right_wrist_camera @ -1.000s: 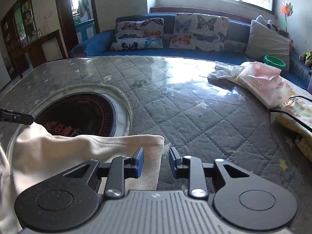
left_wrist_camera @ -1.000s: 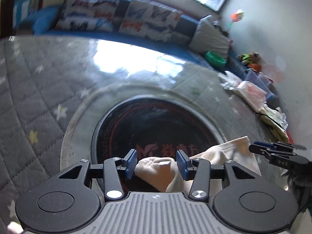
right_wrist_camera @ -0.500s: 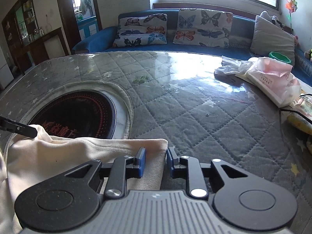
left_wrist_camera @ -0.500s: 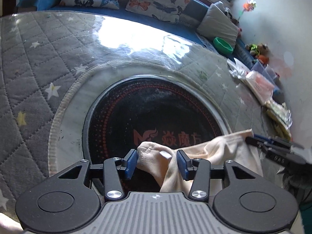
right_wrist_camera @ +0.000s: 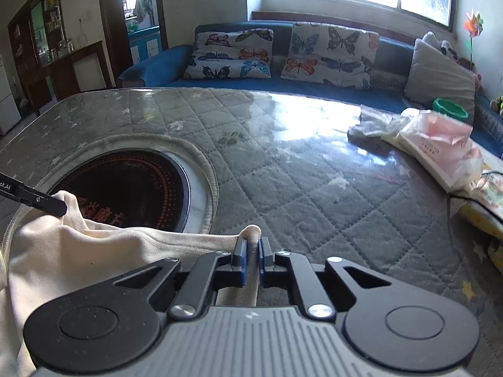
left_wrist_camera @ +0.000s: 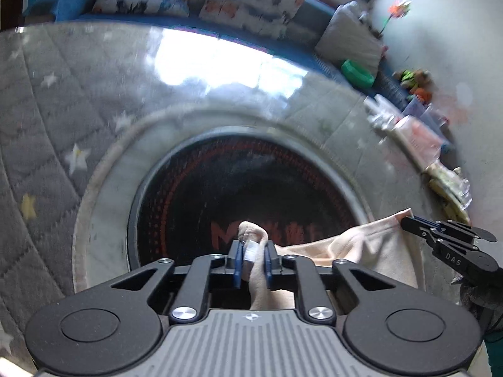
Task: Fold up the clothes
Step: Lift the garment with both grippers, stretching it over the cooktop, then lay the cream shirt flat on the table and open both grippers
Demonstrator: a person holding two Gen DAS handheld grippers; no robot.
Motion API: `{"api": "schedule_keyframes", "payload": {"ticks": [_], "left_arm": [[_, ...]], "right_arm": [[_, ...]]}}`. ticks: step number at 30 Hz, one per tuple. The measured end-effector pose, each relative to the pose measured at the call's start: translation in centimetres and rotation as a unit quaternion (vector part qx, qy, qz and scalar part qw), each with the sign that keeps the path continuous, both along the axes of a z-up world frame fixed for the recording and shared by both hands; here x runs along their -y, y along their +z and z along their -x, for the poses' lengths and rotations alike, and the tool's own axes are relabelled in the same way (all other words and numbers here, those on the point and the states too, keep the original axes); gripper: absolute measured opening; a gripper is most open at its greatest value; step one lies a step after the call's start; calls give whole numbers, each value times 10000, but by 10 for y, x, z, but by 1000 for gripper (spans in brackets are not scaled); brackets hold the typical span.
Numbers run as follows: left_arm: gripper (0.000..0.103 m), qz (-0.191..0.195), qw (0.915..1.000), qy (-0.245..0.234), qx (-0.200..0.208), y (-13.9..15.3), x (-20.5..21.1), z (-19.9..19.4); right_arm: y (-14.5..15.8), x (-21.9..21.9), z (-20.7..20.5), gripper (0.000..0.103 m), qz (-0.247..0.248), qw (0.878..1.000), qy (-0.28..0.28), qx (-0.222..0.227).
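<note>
While pinched, cloth [right_wrist_camera: 78, 251] between fingers [right_wrist_camera: 240, 256].

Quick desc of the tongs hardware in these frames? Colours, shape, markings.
Both tongs are alike: the left tongs and the right tongs have matte black linkage arms with silver pivot screws, blue finger pads, two round black discs and a ribbed grey body. White lettering "DAS" marks the right tongs in the left wrist view. No cables are visible.

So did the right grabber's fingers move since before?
Yes. The right gripper pinched shut on the cloth; before, the cloth's edge lay loose on the table.
</note>
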State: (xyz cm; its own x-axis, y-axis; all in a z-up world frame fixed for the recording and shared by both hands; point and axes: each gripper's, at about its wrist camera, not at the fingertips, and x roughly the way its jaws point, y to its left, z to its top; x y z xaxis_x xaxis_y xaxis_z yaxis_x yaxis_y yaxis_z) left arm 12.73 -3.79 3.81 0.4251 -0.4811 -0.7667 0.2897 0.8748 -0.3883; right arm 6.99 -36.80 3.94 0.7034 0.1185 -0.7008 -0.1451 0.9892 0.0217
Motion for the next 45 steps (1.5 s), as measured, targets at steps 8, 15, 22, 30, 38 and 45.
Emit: {"api": "schedule_keyframes", "payload": {"ticks": [8,15,22,30,38,45], "left_arm": [[11,41,9862,104,1652,27,-16,13],[16,-659,9828,152,1720,-12,3,-1],[24,-1006,9762,421,1875,-14,3,-4],[24,-676,9787,-305,1916,0,31,14],[24,-997,9820,-413,1548,-27,51,-3],[24,-1071,9791,-298,1706,-20,39,9]], "right_arm": [[24,-1,-6,6,224,9951,-386,877],[-9,-5,-33,11,482,9968,-366,518],[-4,-11,-19,21,342,9981,-51,505],[-16,-29,-22,30,330,9985,340,284],[-17,-31,-27,37,362,9985,355,182],[-10,-49,15,46,337,9955,883,82]]}}
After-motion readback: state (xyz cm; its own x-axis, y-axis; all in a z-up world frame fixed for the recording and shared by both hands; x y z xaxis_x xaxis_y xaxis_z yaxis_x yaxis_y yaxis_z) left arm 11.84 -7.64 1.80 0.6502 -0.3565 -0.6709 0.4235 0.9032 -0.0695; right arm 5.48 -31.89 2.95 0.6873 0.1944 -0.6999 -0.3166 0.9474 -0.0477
